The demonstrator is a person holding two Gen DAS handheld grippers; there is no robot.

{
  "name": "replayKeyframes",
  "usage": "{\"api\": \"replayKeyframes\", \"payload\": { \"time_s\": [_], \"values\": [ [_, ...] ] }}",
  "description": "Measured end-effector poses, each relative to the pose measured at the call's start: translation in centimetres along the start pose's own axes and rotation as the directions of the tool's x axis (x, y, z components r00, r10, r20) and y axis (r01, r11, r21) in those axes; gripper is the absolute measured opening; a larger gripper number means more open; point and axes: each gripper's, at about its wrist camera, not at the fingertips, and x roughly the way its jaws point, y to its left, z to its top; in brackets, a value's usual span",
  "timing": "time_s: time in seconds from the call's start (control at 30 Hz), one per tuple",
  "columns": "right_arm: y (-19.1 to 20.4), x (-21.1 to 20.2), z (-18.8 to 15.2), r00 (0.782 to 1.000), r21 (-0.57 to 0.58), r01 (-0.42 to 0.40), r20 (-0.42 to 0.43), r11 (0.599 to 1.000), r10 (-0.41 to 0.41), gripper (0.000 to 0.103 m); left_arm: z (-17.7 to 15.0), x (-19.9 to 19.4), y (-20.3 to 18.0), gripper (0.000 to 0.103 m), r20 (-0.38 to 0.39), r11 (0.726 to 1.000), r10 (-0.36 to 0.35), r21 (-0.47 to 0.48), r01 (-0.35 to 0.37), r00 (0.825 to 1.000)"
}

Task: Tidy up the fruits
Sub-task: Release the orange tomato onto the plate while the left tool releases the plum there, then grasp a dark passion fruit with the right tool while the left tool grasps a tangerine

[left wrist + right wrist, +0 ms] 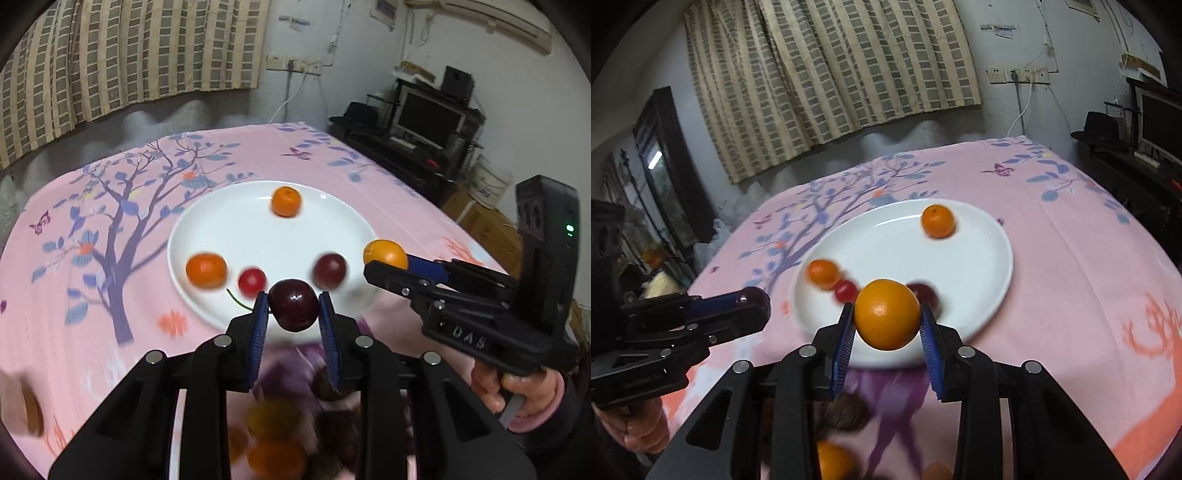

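While the left claw clamps a dark plum and the right claw an orange, carry both level over the white plate before releasing.

**Around the table**

Pink cloth printed with a purple tree, spread over the table. Behind it, checked curtain hanging on the wall, sockets beside it with a white cable trailing down. Off to the right, dark desk carrying a monitor, a black hat near it, a white bucket on the floor.
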Motion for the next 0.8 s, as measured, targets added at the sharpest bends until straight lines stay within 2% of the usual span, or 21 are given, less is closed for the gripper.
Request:
{"api": "replayKeyframes", "payload": {
  "time_s": [0.1,0.2,0.23,0.27,0.3,0.4,0.47,0.6,0.7,0.8],
  "values": [
    [-1.0,2.8,1.3,0.999,-0.005,0.035,-0.012,0.999,-0.035,0.036,2.2,3.6,0.7,0.027,-0.044,1.000,0.022,-0.010,-0.023,0.999],
    [-1.7,4.2,1.4,0.998,0.007,0.034,-0.047,0.999,-0.034,0.036,2.8,6.2,1.1,0.029,-0.089,0.996,0.092,0.003,-0.092,0.992],
    [-1.7,4.3,1.2,0.998,-0.002,0.037,-0.056,0.999,-0.037,0.037,2.8,6.4,1.0,0.035,-0.092,0.994,0.111,0.007,-0.111,0.990],
    [-1.6,4.2,1.1,0.998,-0.011,0.034,-0.061,0.999,-0.034,0.041,2.8,6.3,1.1,0.054,-0.087,0.992,0.125,0.009,-0.124,0.988],
    [-1.5,3.8,1.0,0.998,-0.015,0.026,-0.054,1.000,-0.027,0.043,2.8,5.7,1.1,0.067,-0.066,0.991,0.137,0.003,-0.137,0.988],
    [-1.1,1.9,1.0,1.000,-0.021,0.006,-0.023,1.000,-0.006,0.051,2.1,3.4,1.3,0.086,-0.019,0.989,0.148,-0.012,-0.148,0.989],
    [-0.8,0.4,0.7,1.000,-0.027,-0.004,-0.005,1.000,0.004,0.054,1.1,1.3,1.6,0.092,0.007,0.987,0.155,-0.034,-0.155,0.988],
    [-0.8,-1.6,-0.9,0.995,-0.011,-0.095,-0.031,0.995,0.094,0.054,-2.3,-2.6,3.0,0.093,0.040,0.984,0.150,-0.103,-0.145,0.988],
    [-1.0,-2.3,-3.7,0.985,-0.009,-0.144,-0.093,0.989,0.143,0.058,-5.7,-4.4,4.2,0.094,0.042,0.977,0.153,-0.155,-0.145,0.987],
    [-1.1,-2.8,-6.2,0.961,0.019,-0.217,-0.173,0.976,0.217,0.058,-8.8,-4.7,5.3,0.094,0.024,0.966,0.160,-0.210,-0.151,0.987]
  ]
}}
